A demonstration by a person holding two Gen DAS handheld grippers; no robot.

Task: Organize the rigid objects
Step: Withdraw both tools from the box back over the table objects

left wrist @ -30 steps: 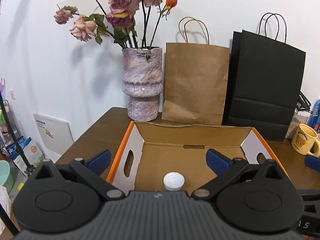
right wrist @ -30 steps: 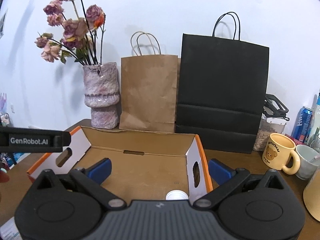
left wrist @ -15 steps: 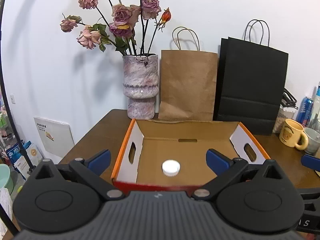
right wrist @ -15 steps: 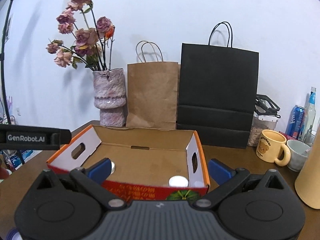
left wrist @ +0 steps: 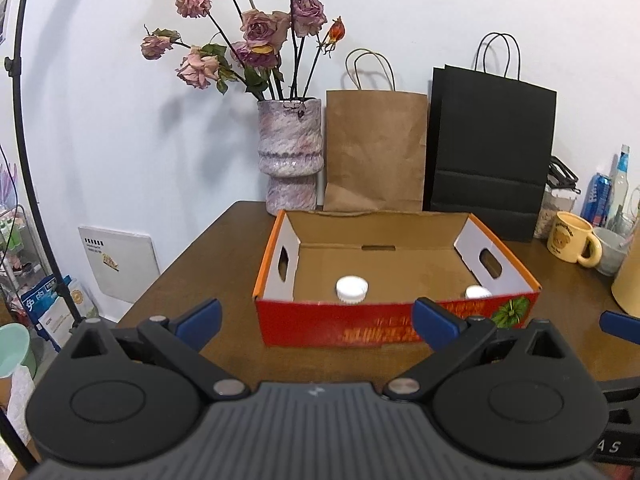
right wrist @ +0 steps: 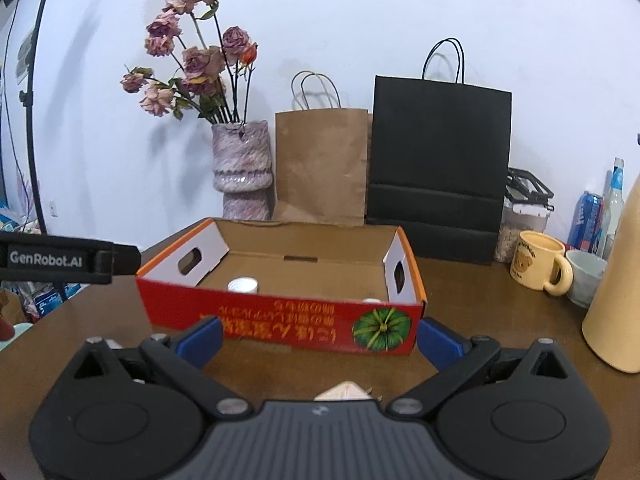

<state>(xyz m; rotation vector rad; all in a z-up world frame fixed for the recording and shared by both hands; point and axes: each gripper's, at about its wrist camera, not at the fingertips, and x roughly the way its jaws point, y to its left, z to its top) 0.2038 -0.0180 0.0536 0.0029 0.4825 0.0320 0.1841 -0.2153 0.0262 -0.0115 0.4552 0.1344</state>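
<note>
Both hand-held grippers, left [left wrist: 316,316] and right [right wrist: 320,338], gape empty; only the right view shows the box's [right wrist: 280,320] pumpkin print [right wrist: 381,328] whole.

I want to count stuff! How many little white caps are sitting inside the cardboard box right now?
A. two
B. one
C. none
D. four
A. The left wrist view shows one white cap near the front left of the cardboard box floor and a second white cap by its front right corner, with nothing else in there.
</note>
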